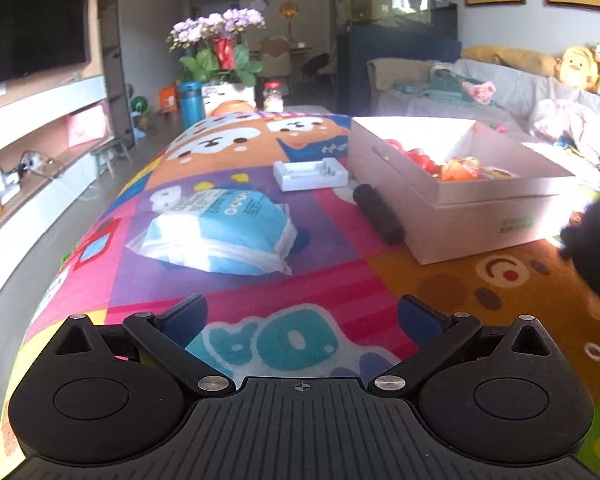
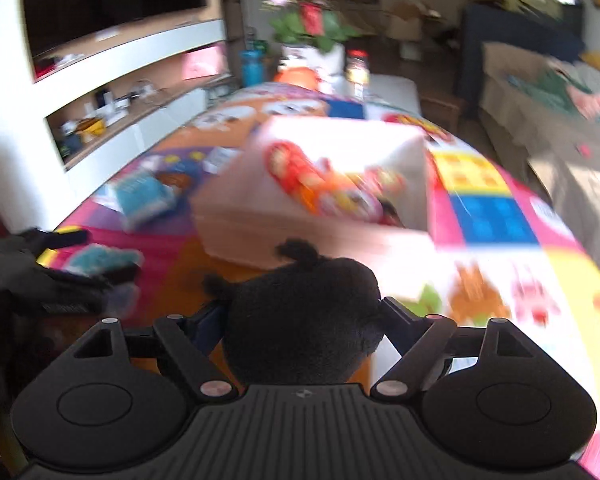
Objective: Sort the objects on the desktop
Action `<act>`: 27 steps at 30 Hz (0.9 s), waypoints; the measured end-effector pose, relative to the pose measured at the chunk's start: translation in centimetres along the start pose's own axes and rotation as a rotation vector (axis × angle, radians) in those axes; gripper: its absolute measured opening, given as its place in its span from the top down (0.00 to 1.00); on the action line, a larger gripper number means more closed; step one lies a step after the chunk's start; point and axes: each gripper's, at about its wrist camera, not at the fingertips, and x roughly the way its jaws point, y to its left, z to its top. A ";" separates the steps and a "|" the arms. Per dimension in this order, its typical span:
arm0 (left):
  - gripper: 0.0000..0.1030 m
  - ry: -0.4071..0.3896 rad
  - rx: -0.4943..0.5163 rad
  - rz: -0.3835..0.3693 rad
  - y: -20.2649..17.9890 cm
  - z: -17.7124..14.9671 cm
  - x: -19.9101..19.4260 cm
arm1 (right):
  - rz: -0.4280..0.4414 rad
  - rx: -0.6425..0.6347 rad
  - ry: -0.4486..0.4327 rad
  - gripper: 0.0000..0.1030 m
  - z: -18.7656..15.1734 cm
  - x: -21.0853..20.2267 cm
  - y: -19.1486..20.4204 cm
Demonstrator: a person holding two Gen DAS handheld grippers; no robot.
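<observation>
Right gripper: clenched on a black plush toy, carried just short of the pink box; the right wrist view is smeared with motion blur.
Left gripper: jaws released wide, holding nothing, low over the cartoon play mat.
Progress: partly done, by appearances; red and orange items already lie in the box, and the plush looks next to join them.
Left to sort: a blue-and-white soft pack, a black cylinder touching the box wall, and a white battery charger just beyond it, all loose on the mat.
Writing: large teal letters on the mat by the left gripper, partly cut off; small green print on the box side and text on the pack, both too small to read.
Far end: potted orchid and blue bottle.
</observation>
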 end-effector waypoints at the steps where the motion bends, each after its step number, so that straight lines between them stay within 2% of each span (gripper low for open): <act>1: 0.00 0.008 -0.018 0.011 0.2 0.2 0.2 | -0.007 0.024 -0.013 0.19 -0.7 0.1 -0.5; 3: 0.00 0.032 -0.074 0.021 0.9 0.9 0.7 | -0.010 0.068 -0.056 0.13 -1.9 -0.1 -1.4; 6: 0.00 0.061 -0.182 0.014 2.2 2.9 2.0 | -0.038 0.116 -0.121 0.08 -3.7 -0.8 -2.3; 13: 0.00 0.200 -0.337 0.073 4.6 6.8 8.7 | -0.100 0.152 -0.249 0.04 -6.3 -1.7 -2.9; 17: 0.00 0.194 -0.241 0.194 4.2 7.4 10.9 | -0.121 0.173 -0.281 0.00 -7.4 -1.3 -3.3; 19: 0.08 0.181 -0.178 0.226 3.9 7.3 11.0 | -0.112 0.172 -0.294 0.00 -7.4 -1.5 -3.4; 20: 0.23 0.185 -0.150 0.226 3.7 7.1 10.8 | -0.106 0.175 -0.290 0.00 -7.4 -1.4 -3.5; 22: 0.35 0.176 -0.112 0.208 3.5 6.7 9.9 | -0.093 0.183 -0.285 0.00 -7.4 -1.3 -3.7; 25: 0.39 0.166 -0.042 0.193 2.7 6.0 8.1 | -0.085 0.193 -0.281 0.00 -7.5 -1.1 -3.9; 27: 0.39 0.167 0.008 0.154 2.0 5.5 6.7 | -0.088 0.191 -0.283 0.00 -7.5 -1.2 -3.7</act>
